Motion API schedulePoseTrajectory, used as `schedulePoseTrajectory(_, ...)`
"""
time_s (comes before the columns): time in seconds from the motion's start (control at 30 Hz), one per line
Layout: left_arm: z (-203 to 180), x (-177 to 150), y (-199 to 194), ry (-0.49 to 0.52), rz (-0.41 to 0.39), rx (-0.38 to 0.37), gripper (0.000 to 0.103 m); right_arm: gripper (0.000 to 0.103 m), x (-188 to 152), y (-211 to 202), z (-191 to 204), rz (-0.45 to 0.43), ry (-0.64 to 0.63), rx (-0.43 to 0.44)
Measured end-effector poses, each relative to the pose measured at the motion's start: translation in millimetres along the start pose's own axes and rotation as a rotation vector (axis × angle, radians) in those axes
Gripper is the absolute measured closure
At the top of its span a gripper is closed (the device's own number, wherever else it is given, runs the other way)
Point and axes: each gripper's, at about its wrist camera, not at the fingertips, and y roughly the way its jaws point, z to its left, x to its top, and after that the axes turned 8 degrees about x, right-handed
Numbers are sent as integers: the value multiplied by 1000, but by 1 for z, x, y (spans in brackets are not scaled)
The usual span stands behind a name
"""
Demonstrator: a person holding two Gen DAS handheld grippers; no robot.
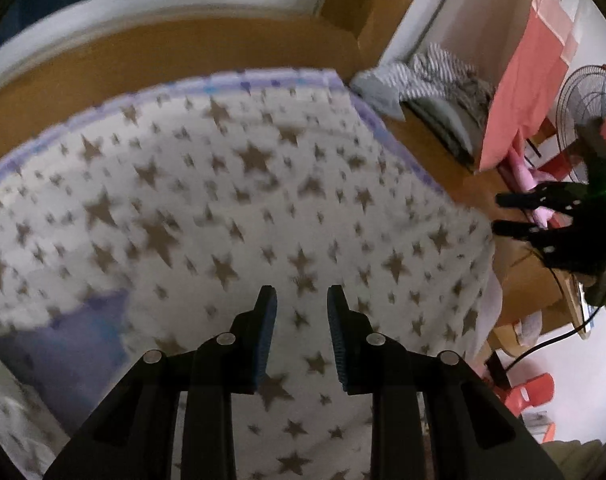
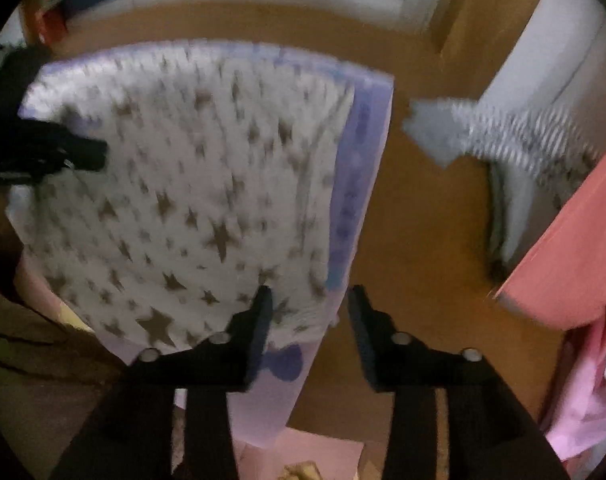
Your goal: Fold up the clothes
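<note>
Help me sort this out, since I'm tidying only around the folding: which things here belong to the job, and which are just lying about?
Part of the job:
- star-print cloth, spread on the wooden table
- left claw, open over it
- right claw, open at its edge

Lying about:
- striped garment
- pink fabric
- fan
- red chair

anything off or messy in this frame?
Mostly tidy. The star cloth lies flat, its lilac edge showing. Odd bit: a striped garment sits crumpled by the wall, unfolded. Both grippers, left and right, are open and empty.
</note>
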Motion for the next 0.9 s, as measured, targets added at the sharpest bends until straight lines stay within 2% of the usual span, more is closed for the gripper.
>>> schedulePoseTrajectory(0.13, 11, 20, 3, -19, -28, 40, 77, 57, 53, -4, -23, -103, 32, 34)
schedulePoseTrajectory(0.23, 19, 28, 9, -57, -16, 60, 77, 57, 98, 34, -37, -117, 99, 61)
schedulePoseTrajectory(0.4, 32, 7, 3, -127, 27, 95, 77, 57, 147, 102, -62, -87, 182, 42)
schedulePoseTrajectory(0.47, 37, -2, 0, -158, 44, 108, 77, 57, 158, 116, -68, -101, 180, 17)
schedulePoseTrajectory(0.63, 53, -18, 6, -262, 77, 109, 77, 57, 169, 139, -75, -83, 169, 40)
schedulePoseTrajectory(0.7, 55, -19, 8, -269, 91, 126, 77, 57, 171, 147, -76, -70, 160, 38)
schedulePoseTrajectory(0.83, 57, -20, -8, -264, 35, 187, 77, 57, 170, 152, -78, -64, 144, 47)
schedulePoseTrajectory(0.9, 61, -19, -10, -248, 27, 214, 68, 57, 170, 153, -79, -65, 137, 54)
